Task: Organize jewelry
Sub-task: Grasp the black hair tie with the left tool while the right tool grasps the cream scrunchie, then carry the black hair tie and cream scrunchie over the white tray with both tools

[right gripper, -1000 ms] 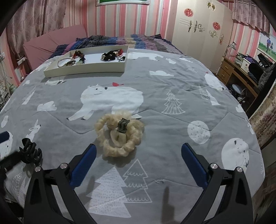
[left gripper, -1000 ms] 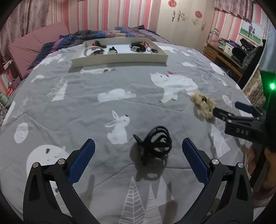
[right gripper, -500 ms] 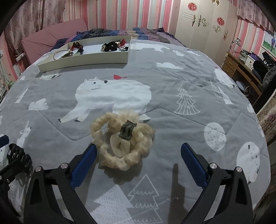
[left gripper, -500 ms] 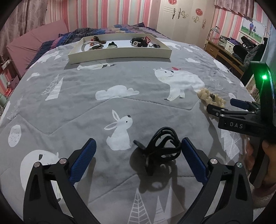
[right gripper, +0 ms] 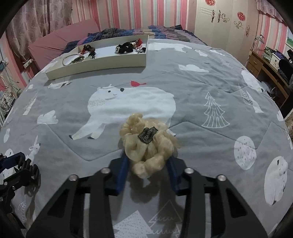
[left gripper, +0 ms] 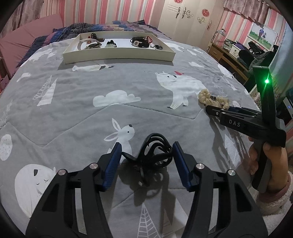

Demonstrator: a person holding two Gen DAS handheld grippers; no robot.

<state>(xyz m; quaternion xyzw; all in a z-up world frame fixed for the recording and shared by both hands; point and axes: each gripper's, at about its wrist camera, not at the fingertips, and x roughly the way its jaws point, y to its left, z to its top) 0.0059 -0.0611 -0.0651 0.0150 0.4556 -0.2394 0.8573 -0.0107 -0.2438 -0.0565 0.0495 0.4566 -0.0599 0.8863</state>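
Note:
A black claw clip (left gripper: 155,152) lies on the grey animal-print bedspread (left gripper: 91,119) between the blue pads of my left gripper (left gripper: 146,146). Its jaws are closing and both pads meet the clip's sides. A cream scrunchie (right gripper: 146,139) with a dark label is bunched up between the pads of my right gripper (right gripper: 147,158), whose jaws are also closing and squeeze it. The left wrist view shows that scrunchie (left gripper: 210,98) at the right gripper's tip (left gripper: 208,109). A cream tray (left gripper: 119,56) holding several hair accessories sits far back on the bed.
A person's hand (left gripper: 271,164) holds the right gripper's handle. A dark folded blanket (left gripper: 91,27) and a pink headboard cushion (left gripper: 27,36) lie behind the tray. A wooden desk (left gripper: 225,53) stands off the bed's right side, with a white wardrobe (left gripper: 183,16) beyond.
Both grippers moved forward and down, and their jaws closed from wide open. The left now flanks the claw clip closely. The right has squeezed the flat scrunchie into a bunch.

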